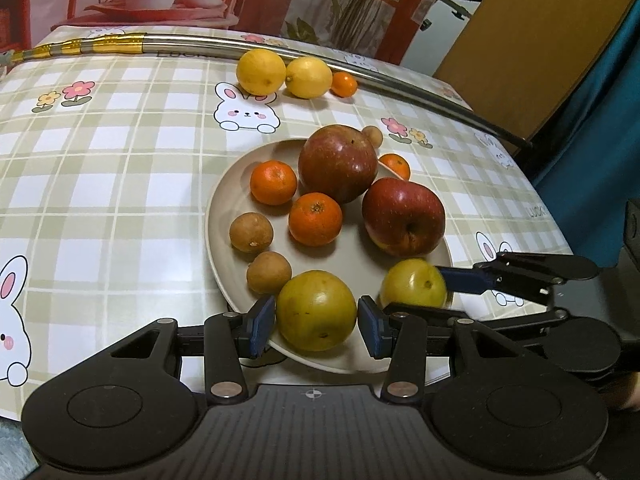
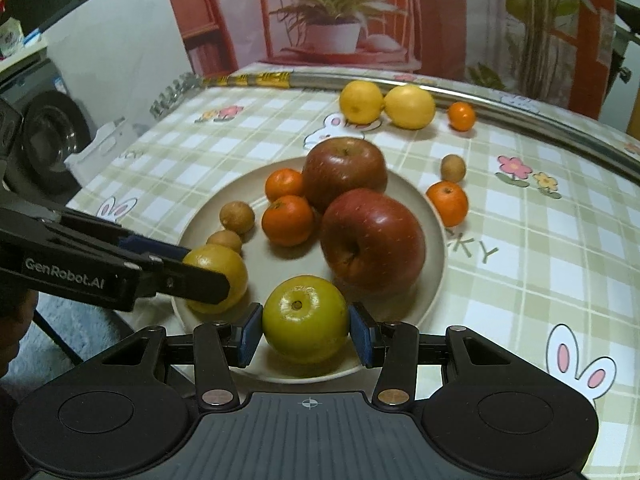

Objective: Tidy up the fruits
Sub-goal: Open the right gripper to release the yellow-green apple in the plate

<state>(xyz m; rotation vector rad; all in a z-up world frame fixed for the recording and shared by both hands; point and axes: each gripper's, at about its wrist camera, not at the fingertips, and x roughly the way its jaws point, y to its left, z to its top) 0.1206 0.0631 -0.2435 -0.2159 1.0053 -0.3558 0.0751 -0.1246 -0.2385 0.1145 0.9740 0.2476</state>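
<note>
On the checked, rabbit-printed surface [image 1: 100, 184], the round beige plate [image 1: 224, 208] holds two red apples [image 1: 402, 216]. At its near rim, left tongs [image 1: 316, 322] and right tongs [image 2: 306, 334] each flank a yellow-green round fruit [image 1: 316, 310] [image 2: 306, 318], pads touching or nearly so. They look firm, smooth, perhaps slippery; grip across the middle. Open cloth lies either side.
</note>
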